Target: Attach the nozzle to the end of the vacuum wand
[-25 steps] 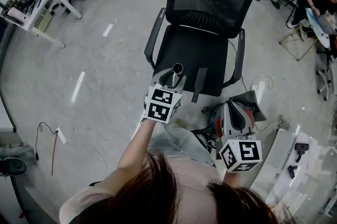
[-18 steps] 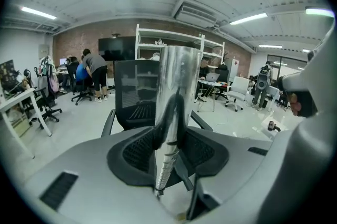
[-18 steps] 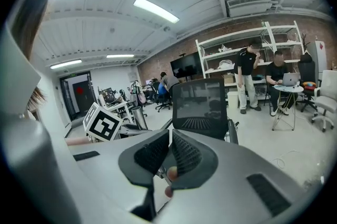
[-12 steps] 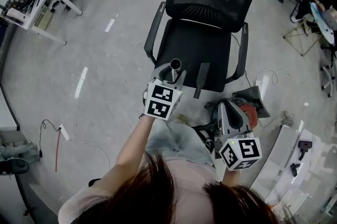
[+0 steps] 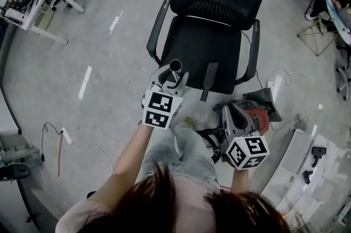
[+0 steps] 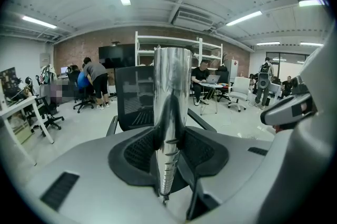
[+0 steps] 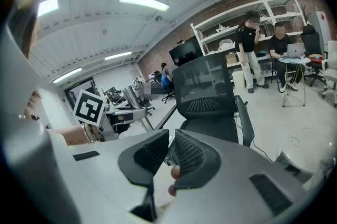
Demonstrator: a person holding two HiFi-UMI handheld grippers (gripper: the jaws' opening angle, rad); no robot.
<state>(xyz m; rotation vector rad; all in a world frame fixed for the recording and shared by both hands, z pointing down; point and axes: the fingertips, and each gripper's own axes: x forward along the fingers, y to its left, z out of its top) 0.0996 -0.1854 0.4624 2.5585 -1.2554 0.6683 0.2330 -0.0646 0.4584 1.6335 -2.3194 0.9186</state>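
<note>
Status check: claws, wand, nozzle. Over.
Left claw clamped on wand, open end up. Right claw shut, empty. Nozzle lying on chair seat, not attached. No obstruction seen.

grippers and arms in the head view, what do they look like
The left gripper and right gripper are both grey moulded plastic shells with black textured pads. Each carries a white cube printed with black square markers. The person wears a light short-sleeved top and thin bangles on the left wrist.

Black mesh office chair [image 5: 204,48] on grey floor [image 5: 109,96], brick wall [image 6: 76,53] beyond.
</note>
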